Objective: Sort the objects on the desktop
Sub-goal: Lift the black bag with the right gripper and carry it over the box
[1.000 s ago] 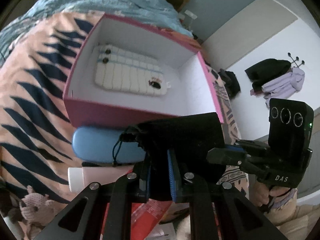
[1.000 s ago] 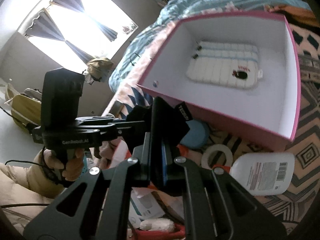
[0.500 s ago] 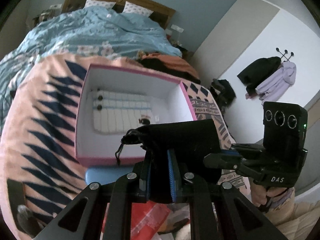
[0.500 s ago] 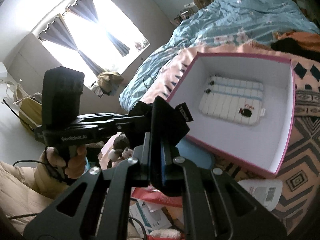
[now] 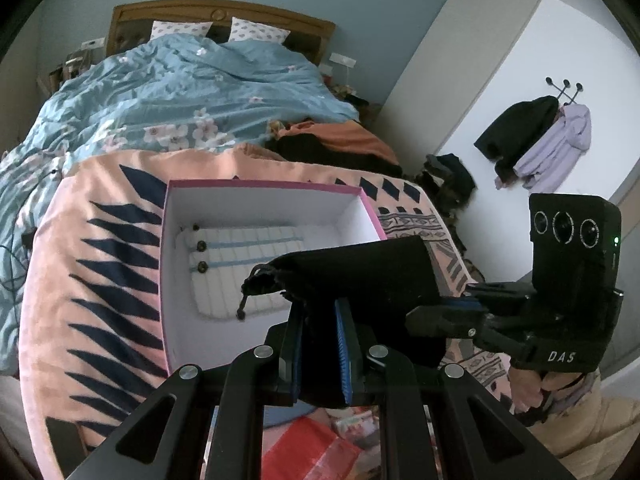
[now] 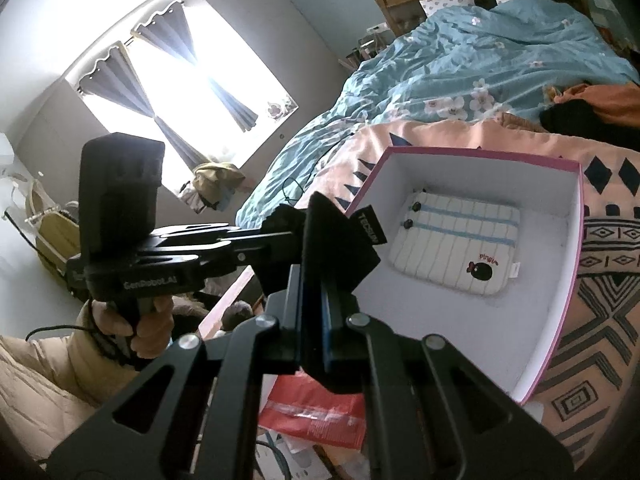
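Both grippers are shut on one black drawstring pouch (image 5: 360,276) and hold it in the air above the near edge of a pink box (image 5: 264,188) with a white inside. My left gripper (image 5: 318,320) pinches its near edge; my right gripper (image 5: 452,308) grips its right end. In the right wrist view the pouch (image 6: 340,240) sits between my right gripper's (image 6: 314,280) blue pads, with the left gripper (image 6: 264,236) on its far side. A white striped pouch (image 6: 456,248) lies flat in the box (image 6: 568,264).
The box sits on a peach and navy patterned blanket (image 5: 100,280) on a bed with a blue floral duvet (image 5: 180,92). A red packet (image 6: 316,412) and papers lie below the grippers. Clothes hang on a wall rack (image 5: 536,140).
Both grippers have lifted the black pouch well up and away from the bed. The box now looks smaller and lower, and the blue case, bottle and tape have dropped out of view.
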Action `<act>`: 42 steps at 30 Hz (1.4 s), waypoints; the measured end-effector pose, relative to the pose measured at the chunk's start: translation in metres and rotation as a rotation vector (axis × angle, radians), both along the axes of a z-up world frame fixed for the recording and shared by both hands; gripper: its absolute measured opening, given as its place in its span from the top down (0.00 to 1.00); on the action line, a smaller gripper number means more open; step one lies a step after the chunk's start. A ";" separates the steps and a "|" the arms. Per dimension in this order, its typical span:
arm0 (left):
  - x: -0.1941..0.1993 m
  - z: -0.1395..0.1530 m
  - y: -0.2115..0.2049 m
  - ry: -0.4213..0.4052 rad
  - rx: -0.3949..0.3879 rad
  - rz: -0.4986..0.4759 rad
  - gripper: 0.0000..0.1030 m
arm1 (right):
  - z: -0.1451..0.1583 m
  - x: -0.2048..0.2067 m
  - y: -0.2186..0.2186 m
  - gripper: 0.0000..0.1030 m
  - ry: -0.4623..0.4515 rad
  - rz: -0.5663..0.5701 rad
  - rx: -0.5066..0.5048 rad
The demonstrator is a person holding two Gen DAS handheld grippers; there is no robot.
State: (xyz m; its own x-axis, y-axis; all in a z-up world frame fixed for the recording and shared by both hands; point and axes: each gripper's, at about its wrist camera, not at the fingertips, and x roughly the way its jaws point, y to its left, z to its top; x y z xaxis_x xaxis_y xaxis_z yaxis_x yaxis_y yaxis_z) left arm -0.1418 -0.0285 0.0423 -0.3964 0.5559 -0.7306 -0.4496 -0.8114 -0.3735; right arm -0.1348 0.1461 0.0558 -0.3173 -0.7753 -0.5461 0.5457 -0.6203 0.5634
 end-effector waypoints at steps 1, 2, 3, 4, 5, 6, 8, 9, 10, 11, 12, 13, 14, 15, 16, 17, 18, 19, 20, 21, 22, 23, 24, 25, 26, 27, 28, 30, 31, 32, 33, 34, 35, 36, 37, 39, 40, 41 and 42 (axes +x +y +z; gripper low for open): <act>-0.002 0.000 0.001 0.000 0.001 -0.004 0.87 | 0.000 -0.002 -0.001 0.91 0.001 -0.001 0.002; -0.006 0.001 0.003 0.003 -0.004 -0.004 0.87 | 0.000 -0.005 -0.001 0.91 0.000 -0.003 0.003; -0.009 0.000 0.004 0.004 -0.008 -0.003 0.87 | -0.002 -0.009 -0.002 0.91 -0.001 -0.004 0.006; -0.012 0.000 0.004 0.004 -0.009 -0.004 0.87 | -0.002 -0.011 -0.003 0.91 -0.002 -0.007 0.008; -0.014 0.001 0.005 0.004 -0.010 -0.004 0.87 | -0.003 -0.014 -0.003 0.91 -0.004 -0.010 0.009; -0.017 0.000 0.005 0.005 -0.010 -0.004 0.87 | -0.004 -0.016 -0.003 0.91 -0.006 -0.012 0.011; -0.023 0.000 0.006 0.006 -0.016 0.000 0.87 | -0.006 -0.022 -0.003 0.91 -0.006 -0.018 0.016; -0.026 -0.001 0.006 0.006 -0.018 0.000 0.87 | -0.007 -0.025 -0.004 0.91 -0.007 -0.020 0.017; -0.029 -0.001 0.007 0.007 -0.019 -0.001 0.87 | -0.008 -0.028 -0.004 0.91 -0.008 -0.022 0.020; -0.033 -0.001 0.008 0.008 -0.023 0.002 0.87 | -0.008 -0.030 -0.004 0.91 -0.009 -0.025 0.021; -0.036 -0.002 0.008 0.006 -0.024 0.002 0.87 | -0.010 -0.034 -0.004 0.91 -0.011 -0.027 0.021; -0.040 -0.003 0.009 0.000 -0.024 0.002 0.87 | -0.011 -0.036 -0.004 0.91 -0.010 -0.027 0.023; -0.043 -0.004 0.010 0.000 -0.028 0.003 0.87 | -0.011 -0.038 -0.005 0.91 -0.008 -0.028 0.027; -0.046 -0.005 0.010 0.001 -0.036 0.004 0.87 | -0.012 -0.042 -0.006 0.91 -0.004 -0.028 0.032; -0.049 -0.006 0.011 0.000 -0.041 0.004 0.87 | -0.013 -0.044 -0.007 0.91 -0.007 -0.028 0.033; -0.052 -0.007 0.012 -0.001 -0.045 0.004 0.87 | -0.014 -0.047 -0.007 0.91 -0.011 -0.030 0.033; -0.055 -0.008 0.012 -0.001 -0.048 0.005 0.87 | -0.016 -0.049 -0.008 0.91 -0.012 -0.031 0.036; -0.058 -0.009 0.012 -0.001 -0.052 0.006 0.87 | -0.017 -0.053 -0.008 0.91 -0.011 -0.032 0.041; -0.060 -0.010 0.013 0.000 -0.056 0.007 0.87 | -0.018 -0.055 -0.009 0.91 -0.011 -0.036 0.045; -0.063 -0.011 0.013 0.001 -0.061 0.008 0.87 | -0.019 -0.057 -0.009 0.91 -0.012 -0.037 0.048; -0.065 -0.011 0.014 0.002 -0.064 0.009 0.87 | -0.020 -0.061 -0.009 0.91 -0.013 -0.039 0.050; -0.068 -0.012 0.014 0.002 -0.064 0.010 0.87 | -0.021 -0.064 -0.009 0.91 -0.013 -0.042 0.054; -0.071 -0.014 0.014 0.001 -0.064 0.012 0.87 | -0.021 -0.066 -0.009 0.91 -0.013 -0.042 0.056; -0.074 -0.014 0.014 0.001 -0.063 0.014 0.87 | -0.022 -0.070 -0.010 0.91 -0.014 -0.041 0.059; -0.077 -0.016 0.015 0.000 -0.064 0.015 0.87 | -0.023 -0.072 -0.010 0.91 -0.015 -0.042 0.062; -0.080 -0.017 0.015 -0.003 -0.065 0.019 0.87 | -0.024 -0.075 -0.011 0.91 -0.016 -0.040 0.065; -0.082 -0.017 0.015 -0.004 -0.065 0.020 0.87 | -0.026 -0.078 -0.011 0.91 -0.016 -0.041 0.071; -0.086 -0.020 0.016 -0.006 -0.067 0.021 0.87 | -0.029 -0.083 -0.013 0.91 -0.020 -0.039 0.078; -0.088 -0.021 0.016 -0.007 -0.068 0.021 0.87 | -0.031 -0.086 -0.014 0.91 -0.021 -0.039 0.083; -0.091 -0.023 0.017 -0.009 -0.069 0.021 0.87 | -0.032 -0.088 -0.014 0.91 -0.024 -0.039 0.086; -0.093 -0.024 0.017 -0.010 -0.071 0.022 0.87 | -0.034 -0.089 -0.015 0.91 -0.025 -0.038 0.088; -0.094 -0.026 0.017 -0.012 -0.072 0.023 0.87 | -0.035 -0.091 -0.016 0.91 -0.026 -0.038 0.092; -0.097 -0.028 0.017 -0.015 -0.074 0.026 0.87 | -0.036 -0.093 -0.016 0.91 -0.027 -0.039 0.096; -0.098 -0.029 0.016 -0.016 -0.073 0.027 0.87 | -0.038 -0.095 -0.016 0.91 -0.027 -0.039 0.100; -0.100 -0.031 0.016 -0.018 -0.073 0.028 0.87 | -0.040 -0.097 -0.017 0.91 -0.029 -0.039 0.104; -0.104 -0.034 0.016 -0.022 -0.077 0.033 0.87 | -0.043 -0.100 -0.018 0.91 -0.035 -0.041 0.112; -0.105 -0.035 0.016 -0.024 -0.077 0.033 0.87 | -0.044 -0.102 -0.018 0.91 -0.034 -0.042 0.117; -0.107 -0.038 0.016 -0.028 -0.079 0.037 0.87 | -0.045 -0.103 -0.018 0.91 -0.033 -0.043 0.122; -0.109 -0.039 0.016 -0.030 -0.080 0.038 0.87 | -0.047 -0.105 -0.018 0.91 -0.036 -0.045 0.125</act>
